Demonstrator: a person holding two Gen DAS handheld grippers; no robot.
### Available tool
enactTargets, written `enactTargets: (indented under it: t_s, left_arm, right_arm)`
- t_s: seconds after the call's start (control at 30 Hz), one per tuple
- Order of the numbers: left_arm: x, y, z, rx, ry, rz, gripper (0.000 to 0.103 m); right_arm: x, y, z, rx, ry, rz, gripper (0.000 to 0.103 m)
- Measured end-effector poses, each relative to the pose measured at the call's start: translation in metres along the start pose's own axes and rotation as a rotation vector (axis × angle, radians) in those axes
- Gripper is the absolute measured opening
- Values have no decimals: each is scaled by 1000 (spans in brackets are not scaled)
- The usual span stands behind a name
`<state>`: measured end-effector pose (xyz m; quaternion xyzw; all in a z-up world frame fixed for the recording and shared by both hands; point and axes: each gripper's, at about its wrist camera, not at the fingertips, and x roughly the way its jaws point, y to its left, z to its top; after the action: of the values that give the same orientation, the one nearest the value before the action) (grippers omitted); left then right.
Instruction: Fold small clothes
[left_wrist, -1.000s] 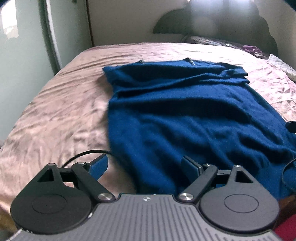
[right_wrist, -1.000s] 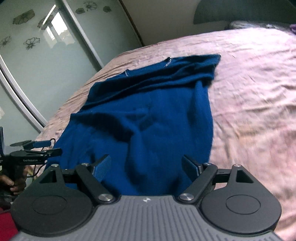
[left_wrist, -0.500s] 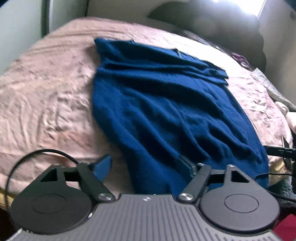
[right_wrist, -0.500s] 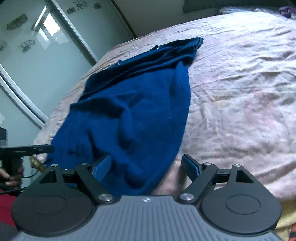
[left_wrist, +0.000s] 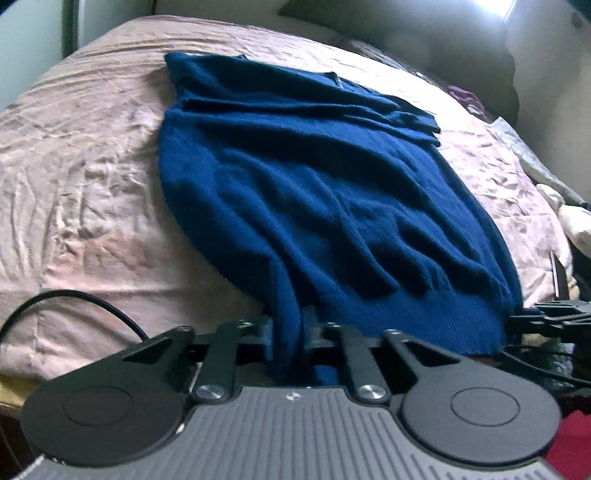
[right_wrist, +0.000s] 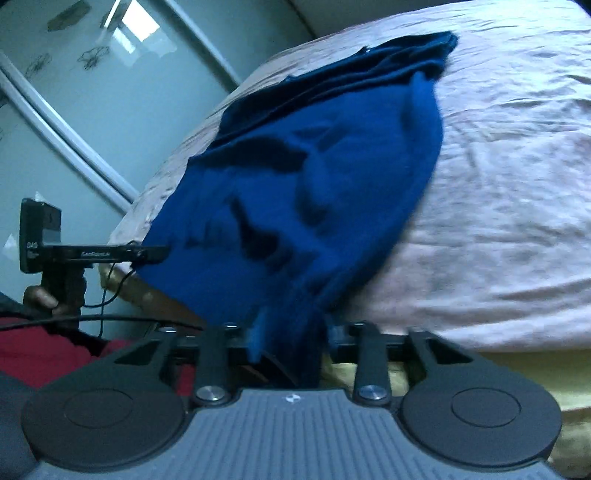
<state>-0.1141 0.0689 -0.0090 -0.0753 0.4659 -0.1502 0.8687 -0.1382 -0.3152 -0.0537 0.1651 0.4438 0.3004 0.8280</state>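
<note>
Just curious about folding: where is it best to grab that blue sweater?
By the two corners of the blue sweater's near hem, coming from the bed's foot. That edge hangs over the mattress, so fingers slip around it. Both grippers pinch there now.

A wide bed fills the room, spread with a wrinkled pale pink sheet. A dark, scalloped headboard stands against a light wall, with bright daylight glaring in at the upper right corner. Along one side runs a frosted sliding wardrobe door (etched with flower motifs) in a pale frame.
</note>
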Motion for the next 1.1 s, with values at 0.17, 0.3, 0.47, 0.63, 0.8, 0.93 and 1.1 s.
enactTargets:
  t_s: [0.17, 0.3, 0.47, 0.63, 0.8, 0.93, 1.1]
  left_arm:
    - [-7, -6, 0, 32, -31, 0, 9]
    - [-18, -10, 7, 43, -81, -19, 9]
    - [-36, -12, 23, 31, -174, -52, 9]
    - [-46, -15, 41, 8, -255, -41, 9]
    - [-50, -14, 61, -21, -313, -40, 9]
    - [-55, -14, 79, -31, -370, -27, 9]
    - [-56, -15, 108, -35, -438, -8, 9]
  right_arm:
    - [3, 4, 3, -9, -20, 1, 11]
    - [-4, -4, 11, 53, -95, 42, 11]
    - [-17, -5, 34, 66, -227, 95, 11]
    - [-20, 4, 58, 13, -302, 105, 11]
    - [-17, 5, 78, 8, -371, 100, 11]
    - [-16, 5, 96, 1, -427, 81, 11]
    - [-16, -2, 121, 9, -497, 74, 11]
